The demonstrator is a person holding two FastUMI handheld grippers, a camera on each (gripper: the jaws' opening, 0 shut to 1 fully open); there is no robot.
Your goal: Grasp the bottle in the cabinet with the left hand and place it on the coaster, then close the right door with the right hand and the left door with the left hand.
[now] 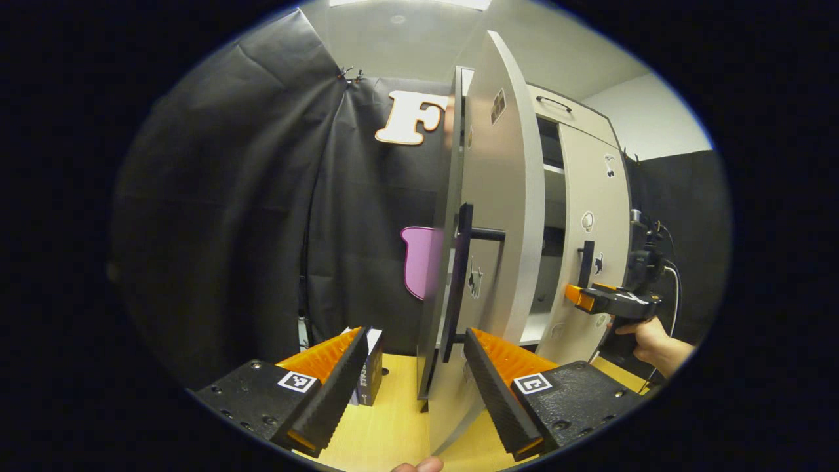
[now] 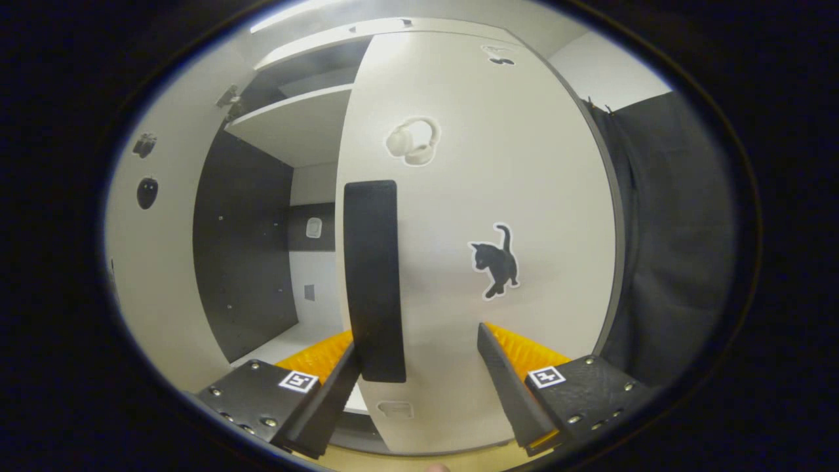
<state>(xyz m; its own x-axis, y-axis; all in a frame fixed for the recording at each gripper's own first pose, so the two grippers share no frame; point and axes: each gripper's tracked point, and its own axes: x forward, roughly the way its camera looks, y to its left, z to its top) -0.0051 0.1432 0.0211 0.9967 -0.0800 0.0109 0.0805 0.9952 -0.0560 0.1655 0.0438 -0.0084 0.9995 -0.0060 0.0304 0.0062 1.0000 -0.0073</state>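
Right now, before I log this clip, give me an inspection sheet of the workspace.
Surface: wooden tabletop, bare patches visible.
Job's things: left door wide open, edge-on; right door ajar, shelf gap beside it. Bottle, coaster: nothing seen.
Clutter: small dark box on tabletop.
Grippers: left gripper open at left door's edge; right gripper open, straddling the black handle.
Cables: black cable behind right gripper.
Surroundings: black cloth wall.

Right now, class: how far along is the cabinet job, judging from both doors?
Done: cannot confirm the bottle's placement. In hand: the right door is almost shut; the right hand-held gripper, open, is at its handle. Left: the left door stands wide open, edge-on between the open fingers of the left hand-held gripper.
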